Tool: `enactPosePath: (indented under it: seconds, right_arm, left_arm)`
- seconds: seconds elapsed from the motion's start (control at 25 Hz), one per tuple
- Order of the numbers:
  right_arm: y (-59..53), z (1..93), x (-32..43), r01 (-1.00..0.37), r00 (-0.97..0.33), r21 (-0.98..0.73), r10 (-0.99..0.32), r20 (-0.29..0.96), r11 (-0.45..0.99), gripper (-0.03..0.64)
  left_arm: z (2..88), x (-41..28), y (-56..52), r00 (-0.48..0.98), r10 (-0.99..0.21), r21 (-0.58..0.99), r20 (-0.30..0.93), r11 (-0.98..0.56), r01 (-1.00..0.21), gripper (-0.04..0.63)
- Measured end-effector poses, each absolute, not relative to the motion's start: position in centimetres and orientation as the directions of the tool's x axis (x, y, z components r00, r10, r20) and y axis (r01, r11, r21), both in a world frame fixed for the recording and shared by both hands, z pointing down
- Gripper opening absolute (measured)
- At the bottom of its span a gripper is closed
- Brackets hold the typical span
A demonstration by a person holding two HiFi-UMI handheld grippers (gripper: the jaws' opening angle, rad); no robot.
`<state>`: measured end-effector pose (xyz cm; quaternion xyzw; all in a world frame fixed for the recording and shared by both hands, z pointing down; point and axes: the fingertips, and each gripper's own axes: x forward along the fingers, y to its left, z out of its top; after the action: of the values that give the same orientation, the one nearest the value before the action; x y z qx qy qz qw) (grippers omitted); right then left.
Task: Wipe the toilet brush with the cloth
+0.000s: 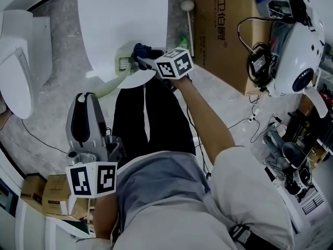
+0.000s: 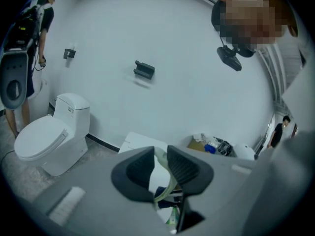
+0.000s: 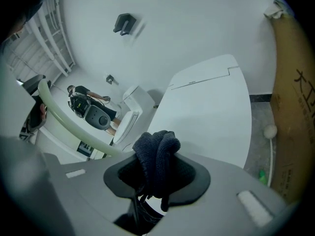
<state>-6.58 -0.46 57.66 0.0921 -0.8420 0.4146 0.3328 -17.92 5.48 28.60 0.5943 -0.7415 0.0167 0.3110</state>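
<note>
The toilet brush has a pale green curved handle (image 1: pixel 112 82) that runs up to its head (image 1: pixel 124 63) beside a large white panel. My left gripper (image 1: pixel 88 97) is shut on the lower end of that handle; the left gripper view shows the handle (image 2: pixel 170 178) pinched between the jaws of the left gripper (image 2: pixel 160 168). My right gripper (image 1: pixel 143 60) is shut on a bunched dark blue cloth (image 1: pixel 141 49), which sits at the brush's head end. In the right gripper view the cloth (image 3: pixel 156 151) fills the jaws of the right gripper (image 3: pixel 156 176), and the handle (image 3: pixel 69 119) arcs past on the left.
A large white panel (image 1: pixel 125 20) lies on the floor ahead. A white toilet (image 1: pixel 15 72) stands at the left. A cardboard box (image 1: pixel 218 30), a white-tipped stick (image 1: pixel 187 14) and a green bottle (image 1: pixel 183 40) are behind the right gripper. A white machine (image 1: pixel 296 51) and cables crowd the right.
</note>
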Motion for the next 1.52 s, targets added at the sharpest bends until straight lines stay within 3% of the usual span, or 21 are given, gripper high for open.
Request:
enactPosePath:
  seconds: [0.36, 0.72, 1.52]
  right_arm:
    - [-2.0, 60.0, -7.1, -0.464, -0.707, -0.603, 0.139, 0.693, 0.649, 0.115]
    - [-3.1, 61.9, -7.6, -0.413, -0.642, -0.555, 0.201, 0.74, 0.722, 0.115]
    - [-3.9, 64.3, -6.8, -0.389, -0.595, -0.462, 0.165, 0.787, 0.797, 0.114]
  left_arm:
    - [28.7, -17.8, 5.8, -0.106, -0.869, 0.335, 0.484, 0.296, -0.895, 0.0]
    - [28.8, -17.9, 5.9, -0.116, -0.869, 0.335, 0.482, 0.305, -0.892, 0.0]
    - [29.0, -17.7, 5.9, -0.133, -0.866, 0.32, 0.483, 0.316, -0.893, 0.0]
